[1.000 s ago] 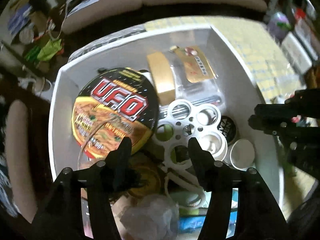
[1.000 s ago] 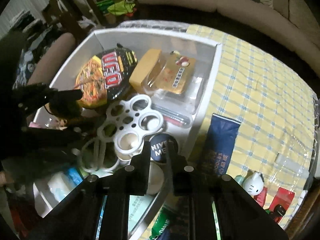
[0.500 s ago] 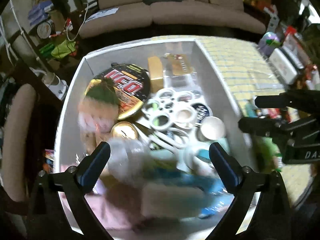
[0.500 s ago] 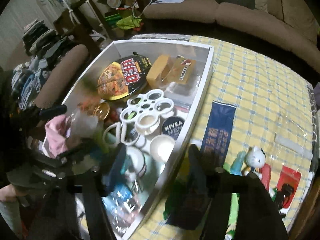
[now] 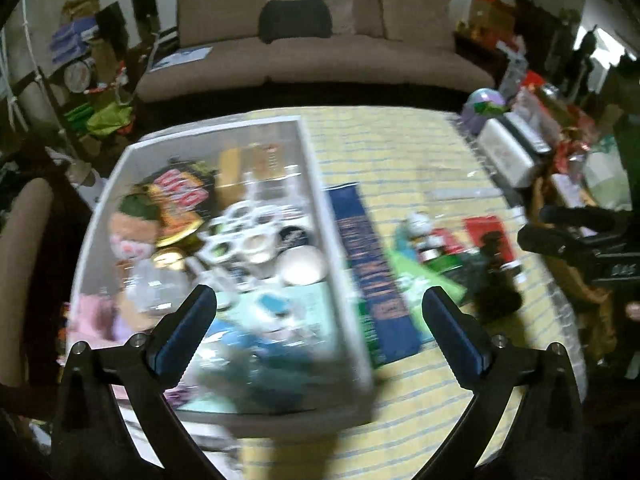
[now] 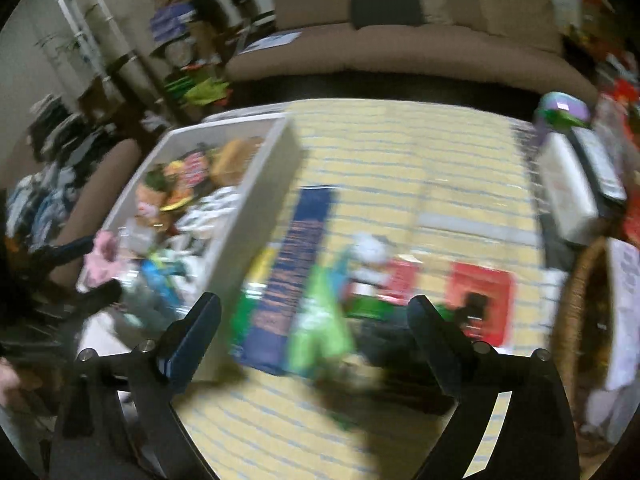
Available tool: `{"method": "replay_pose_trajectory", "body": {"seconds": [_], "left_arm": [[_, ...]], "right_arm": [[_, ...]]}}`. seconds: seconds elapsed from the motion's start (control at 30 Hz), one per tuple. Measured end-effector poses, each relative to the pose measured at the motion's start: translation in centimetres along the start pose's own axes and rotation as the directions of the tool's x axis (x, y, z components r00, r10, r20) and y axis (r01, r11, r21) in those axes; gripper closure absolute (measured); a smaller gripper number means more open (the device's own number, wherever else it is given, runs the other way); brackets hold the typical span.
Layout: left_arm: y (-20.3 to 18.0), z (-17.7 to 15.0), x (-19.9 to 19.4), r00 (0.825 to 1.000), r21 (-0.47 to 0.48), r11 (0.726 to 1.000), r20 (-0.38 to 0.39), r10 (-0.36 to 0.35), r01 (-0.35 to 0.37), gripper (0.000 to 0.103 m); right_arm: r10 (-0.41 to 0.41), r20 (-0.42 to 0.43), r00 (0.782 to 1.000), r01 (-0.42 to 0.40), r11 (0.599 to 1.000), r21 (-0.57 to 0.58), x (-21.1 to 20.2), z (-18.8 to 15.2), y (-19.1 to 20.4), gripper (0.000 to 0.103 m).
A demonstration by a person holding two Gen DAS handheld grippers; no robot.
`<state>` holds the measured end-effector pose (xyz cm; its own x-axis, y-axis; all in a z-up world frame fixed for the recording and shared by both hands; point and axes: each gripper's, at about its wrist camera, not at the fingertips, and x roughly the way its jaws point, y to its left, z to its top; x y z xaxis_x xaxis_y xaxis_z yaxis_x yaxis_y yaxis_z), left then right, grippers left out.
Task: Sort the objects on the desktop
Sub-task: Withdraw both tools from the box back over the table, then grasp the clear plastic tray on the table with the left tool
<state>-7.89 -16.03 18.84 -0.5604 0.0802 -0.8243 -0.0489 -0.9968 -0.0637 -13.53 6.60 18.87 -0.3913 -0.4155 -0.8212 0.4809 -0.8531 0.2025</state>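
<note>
Left wrist view: looks forward and down from above the near end of the white box (image 5: pixel 320 184), facing the brown sofa (image 5: pixel 320 56) across the room, with the box filling centre-left and the yellow checked tablecloth (image 5: pixel 400 152) to the right. Right wrist view: set further right, above the tablecloth (image 6: pixel 380 152), facing the same sofa (image 6: pixel 400 52), with the box (image 6: pixel 256 200) pushed to the left. Both blurred, both fairly near the tabletop. Shared: box, tablecloth, blue packet (image 5: pixel 368 264) (image 6: pixel 296 264) beside the box wall, red packet (image 5: pixel 488 236) (image 6: pixel 480 300), sofa. Right gripper (image 5: pixel 576 236) visible at the left view's right edge.
</note>
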Motion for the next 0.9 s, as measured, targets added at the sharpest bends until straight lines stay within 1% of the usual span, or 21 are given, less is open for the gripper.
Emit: {"method": "replay_pose_trajectory", "body": {"seconds": [0.13,0.2,0.23,0.3,0.4,0.47,0.5,0.53,0.57,0.6,0.63,0.67,0.7,0.73,0.77,0.87,0.9], "left_arm": [[-4.0,1.3,2.1,0.998,-0.001,0.998,-0.020,-0.056,0.056,0.000],[-6.1,2.0,3.6,0.993,0.015,0.993,-0.038,-0.114,0.115,0.001],[-6.8,2.3,4.3,0.992,0.023,0.992,-0.041,-0.122,0.123,0.001],[-8.5,3.2,6.1,0.995,0.042,0.995,-0.045,-0.090,0.092,0.002],[-10.7,4.8,9.1,0.996,0.056,0.996,-0.059,-0.072,0.076,0.007],[-12.3,6.1,11.7,0.996,0.077,0.996,-0.075,-0.039,0.045,0.008],[-12.7,6.4,12.5,0.996,0.085,0.996,-0.081,-0.028,0.035,0.015],[-13.6,7.2,14.3,0.995,0.097,0.995,-0.097,-0.011,0.020,0.027],[-14.1,7.8,15.8,0.993,0.104,0.995,-0.115,0.001,0.011,0.032],[-14.4,8.1,16.8,0.992,0.109,0.994,-0.127,0.008,0.006,0.038],[-14.8,8.5,18.1,0.991,0.115,0.993,-0.136,0.017,-0.001,0.041],[-15.4,8.9,19.8,0.988,0.124,0.992,-0.149,0.034,-0.015,0.042],[-15.6,9.0,21.0,0.986,0.126,0.992,-0.162,0.036,-0.016,0.046],[-15.8,9.1,21.9,0.984,0.123,0.992,-0.175,0.030,-0.009,0.047],[-16.1,9.2,23.0,0.982,0.121,0.993,-0.188,0.023,0.000,0.048],[-16.7,9.5,25.6,0.976,0.137,0.990,-0.215,0.046,-0.016,0.053],[-16.8,9.5,26.3,0.973,0.136,0.991,-0.228,0.039,-0.008,0.057]], "right_arm": [[-0.083,0.007,0.997,0.082,0.996,0.024,-0.8,-1.3,-4.8,0.007],[-0.112,0.003,0.994,0.112,0.993,0.029,-0.7,-1.7,-6.9,0.007],[-0.119,0.003,0.993,0.119,0.992,0.029,-0.5,-1.6,-7.7,0.007],[-0.113,0.007,0.994,0.113,0.993,0.046,-0.2,-1.4,-9.4,0.007],[-0.106,0.002,0.994,0.105,0.990,0.093,1.0,-0.9,-12.3,0.009],[-0.105,0.009,0.994,0.103,0.988,0.115,1.8,-0.5,-13.8,0.015],[-0.102,0.014,0.995,0.099,0.986,0.134,2.4,-0.2,-14.8,0.017],[-0.098,0.016,0.995,0.095,0.984,0.151,2.9,0.1,-15.5,0.019],[-0.096,0.016,0.995,0.092,0.981,0.170,3.5,0.4,-16.3,0.020],[-0.093,0.012,0.996,0.089,0.978,0.190,4.3,0.7,-17.0,0.024],[-0.094,0.009,0.996,0.090,0.974,0.207,5.1,1.0,-17.8,0.030],[-0.103,0.006,0.995,0.100,0.971,0.215,5.8,1.3,-18.2,0.039],[-0.119,0.001,0.993,0.115,0.968,0.221,6.6,1.5,-18.7,0.044],[-0.133,-0.007,0.991,0.132,0.965,0.225,7.5,1.8,-19.1,0.050],[-0.135,-0.013,0.991,0.135,0.964,0.227,8.2,1.9,-19.4,0.051],[-0.155,-0.043,0.987,0.160,0.960,0.229,10.4,2.1,-20.3,0.051],[-0.152,-0.049,0.987,0.159,0.960,0.230,11.0,2.1,-20.7,0.052]]}}
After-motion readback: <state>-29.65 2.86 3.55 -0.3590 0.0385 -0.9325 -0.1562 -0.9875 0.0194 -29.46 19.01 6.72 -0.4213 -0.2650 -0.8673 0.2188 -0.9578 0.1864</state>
